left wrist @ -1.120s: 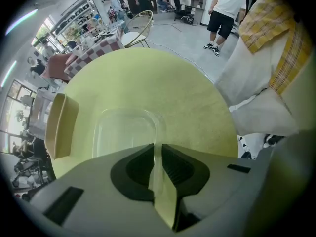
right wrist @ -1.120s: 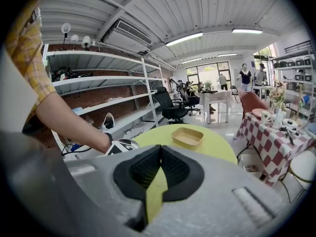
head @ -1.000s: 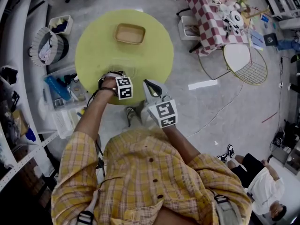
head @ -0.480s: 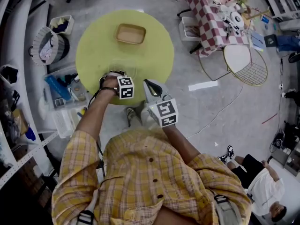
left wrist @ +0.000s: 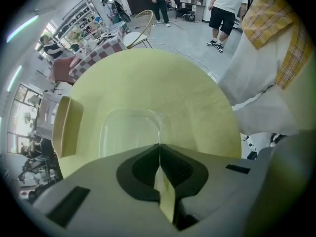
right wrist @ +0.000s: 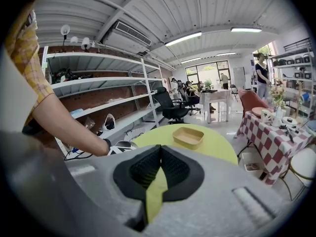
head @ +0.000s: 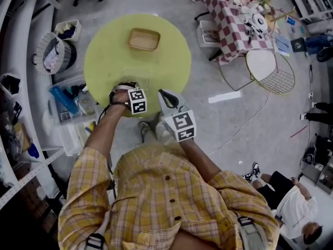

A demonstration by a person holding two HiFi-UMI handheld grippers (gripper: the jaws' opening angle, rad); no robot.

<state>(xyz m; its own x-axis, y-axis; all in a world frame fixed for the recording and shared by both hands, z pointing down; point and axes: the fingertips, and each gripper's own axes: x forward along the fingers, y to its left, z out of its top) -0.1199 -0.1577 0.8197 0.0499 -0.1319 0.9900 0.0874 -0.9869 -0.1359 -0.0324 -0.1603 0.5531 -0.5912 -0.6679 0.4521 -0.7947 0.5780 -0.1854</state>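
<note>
The clear container point(left wrist: 129, 132) lies low in the middle of the left gripper view, on the near part of the round yellow-green table point(left wrist: 168, 78). Its right rim runs straight into the seam between the jaws of the left gripper point(left wrist: 159, 146). Those jaws are pressed together with no gap, and they seem to pinch that thin rim at the near right corner. An edge hold suits a shallow, flimsy shell with no other purchase.

At the left of that view, a tan tray point(left wrist: 66, 127) sits on the far side of the table, well apart from the clear one and free of both tools.

The right gripper point(right wrist: 160, 148) is also closed, pad against pad with nothing between. In the head view it hangs just off the table's edge at centre frame, beside the left gripper. It seems parked there so that it does not crowd the container.

The person's plaid shirt point(head: 166, 191) fills the lower half of the head view. A checkered table point(head: 234, 22) with crockery stands at the upper right, well away.
</note>
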